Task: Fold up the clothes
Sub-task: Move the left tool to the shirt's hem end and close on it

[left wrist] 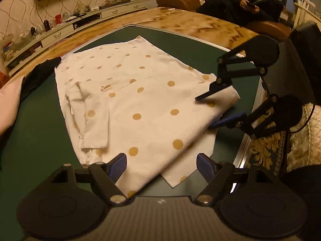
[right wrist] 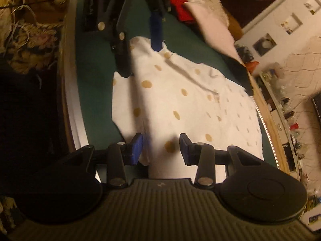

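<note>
Left wrist view: white cotton garment with tan polka dots (left wrist: 140, 104) lies half-folded on green felt tabletop (left wrist: 40, 136); left gripper (left wrist: 161, 163) and right gripper (left wrist: 208, 112) both spread wide.

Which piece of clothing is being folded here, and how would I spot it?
Find the green table. In its middle lies a white garment with tan polka dots, partly folded. The pink cloth and black cloth at the table's edge are plain; only this one has dots.

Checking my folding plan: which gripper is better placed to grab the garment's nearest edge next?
Probably the left gripper: its open fingers straddle the polka-dot garment at its near folded corner. The right gripper is open too, straddling the side corner.
</note>
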A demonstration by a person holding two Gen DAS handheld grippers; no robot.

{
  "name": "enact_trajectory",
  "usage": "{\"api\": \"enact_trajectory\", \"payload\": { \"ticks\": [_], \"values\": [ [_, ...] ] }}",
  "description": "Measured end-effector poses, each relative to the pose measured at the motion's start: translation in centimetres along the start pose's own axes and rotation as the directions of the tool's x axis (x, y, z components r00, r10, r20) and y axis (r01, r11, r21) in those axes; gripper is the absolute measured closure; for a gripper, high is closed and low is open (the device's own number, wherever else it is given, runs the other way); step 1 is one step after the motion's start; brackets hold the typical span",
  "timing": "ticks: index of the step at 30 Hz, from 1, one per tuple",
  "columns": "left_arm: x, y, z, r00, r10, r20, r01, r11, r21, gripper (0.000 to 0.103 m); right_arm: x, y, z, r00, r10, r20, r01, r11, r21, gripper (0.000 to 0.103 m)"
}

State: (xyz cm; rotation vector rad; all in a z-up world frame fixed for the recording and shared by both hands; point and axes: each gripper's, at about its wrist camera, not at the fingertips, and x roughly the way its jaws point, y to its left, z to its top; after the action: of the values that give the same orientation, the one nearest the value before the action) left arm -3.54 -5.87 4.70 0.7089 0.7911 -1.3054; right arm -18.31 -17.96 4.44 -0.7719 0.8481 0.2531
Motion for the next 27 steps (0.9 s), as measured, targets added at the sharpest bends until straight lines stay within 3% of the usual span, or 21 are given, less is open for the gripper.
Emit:
{"api": "enact_trajectory", "payload": {
  "ticks": [2, 5, 9, 13, 17, 19, 21, 22, 24, 26, 27],
  "values": [
    [0.4, 0.1, 0.1, 1.0, 0.013, 0.0, -0.013, 1.0, 0.003, 0.022, 0.7, -0.4, 0.1, 1.0, 0.009, -0.027, -0.009, 1.0, 0.003, 0.057],
    [0.9, 0.3, 0.2, 0.999, 0.033, 0.001, -0.033, 0.999, 0.007, 0.022, 1.0, -1.8, 0.5, 0.998, 0.043, -0.043, -0.038, 0.995, 0.093, 0.086],
    [1.6, 0.6, 0.4, 0.998, 0.06, 0.001, -0.06, 0.998, 0.013, 0.022, 0.5, -4.8, 0.4, 0.994, 0.11, -0.016, -0.102, 0.963, 0.249, 0.089],
    [2.3, 0.6, 0.7, 0.994, 0.11, 0.0, -0.109, 0.992, 0.058, 0.022, -0.5, -7.8, 0.1, 0.984, 0.178, 0.026, -0.174, 0.906, 0.387, 0.089],
    [3.1, 1.3, 1.2, 0.992, 0.128, 0.002, -0.128, 0.99, 0.061, 0.026, -0.8, -9.5, -0.4, 0.976, 0.209, 0.054, -0.211, 0.868, 0.449, 0.089],
    [3.6, 1.9, 1.4, 0.991, 0.132, -0.001, -0.132, 0.99, 0.053, 0.039, -0.8, -9.7, -0.6, 0.975, 0.214, 0.061, -0.218, 0.86, 0.461, 0.089],
    [4.1, 2.6, 1.7, 0.992, 0.123, -0.009, -0.122, 0.992, 0.044, 0.063, -0.8, -9.9, -0.7, 0.973, 0.219, 0.068, -0.225, 0.852, 0.473, 0.089],
    [4.1, 2.8, 1.8, 0.993, 0.116, -0.009, -0.116, 0.992, 0.042, 0.068, -0.8, -10.0, -0.8, 0.972, 0.222, 0.072, -0.229, 0.848, 0.479, 0.089],
    [4.0, 3.1, 2.1, 0.994, 0.107, -0.009, -0.107, 0.994, 0.038, 0.087, -0.9, -9.9, -1.0, 0.973, 0.219, 0.074, -0.227, 0.843, 0.487, 0.089],
    [3.8, 3.5, 2.4, 0.996, 0.092, -0.01, -0.092, 0.995, 0.025, 0.09, -0.9, -9.7, -1.1, 0.978, 0.2, 0.064, -0.206, 0.848, 0.488, 0.086],
    [3.7, 3.6, 2.6, 0.996, 0.092, -0.01, -0.091, 0.996, 0.022, 0.091, -1.0, -9.3, -1.1, 0.982, 0.183, 0.054, -0.186, 0.857, 0.48, 0.078]
  ]
}}
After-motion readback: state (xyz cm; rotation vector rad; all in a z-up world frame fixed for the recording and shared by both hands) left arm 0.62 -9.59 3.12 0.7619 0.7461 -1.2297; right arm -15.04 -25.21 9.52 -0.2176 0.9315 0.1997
